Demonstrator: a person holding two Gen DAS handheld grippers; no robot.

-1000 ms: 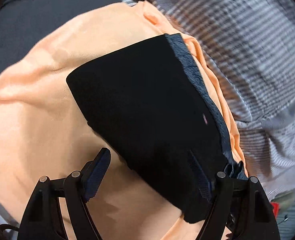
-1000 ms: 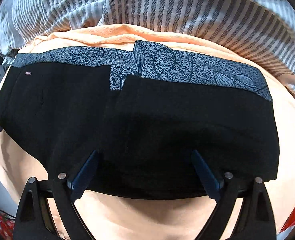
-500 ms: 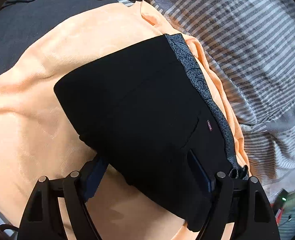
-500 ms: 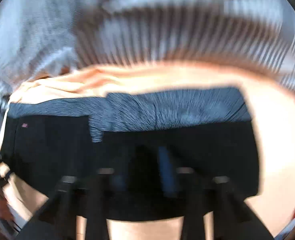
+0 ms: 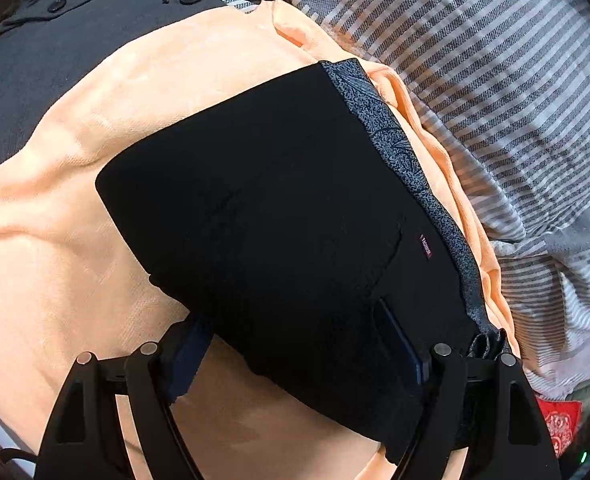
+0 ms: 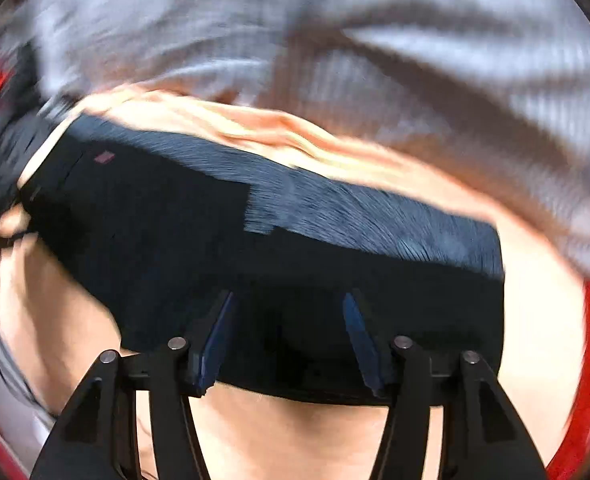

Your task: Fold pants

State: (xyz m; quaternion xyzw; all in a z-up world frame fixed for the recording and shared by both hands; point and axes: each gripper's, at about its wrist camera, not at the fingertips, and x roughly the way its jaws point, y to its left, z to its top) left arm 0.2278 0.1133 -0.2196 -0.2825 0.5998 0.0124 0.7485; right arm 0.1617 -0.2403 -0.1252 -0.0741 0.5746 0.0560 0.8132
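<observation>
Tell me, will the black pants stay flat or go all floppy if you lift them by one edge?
Probably floppy: the pants are soft cloth lying in folded layers, so a lifted edge would likely droop and the fold could fall open. They look light, since they barely dent the orange cloth beneath. They will not roll, but may slide on it a bit when pushed.

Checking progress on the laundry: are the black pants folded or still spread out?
Folded. The pants lie as a compact black block on the orange cloth, the patterned waistband along one edge and no legs trailing.
</observation>
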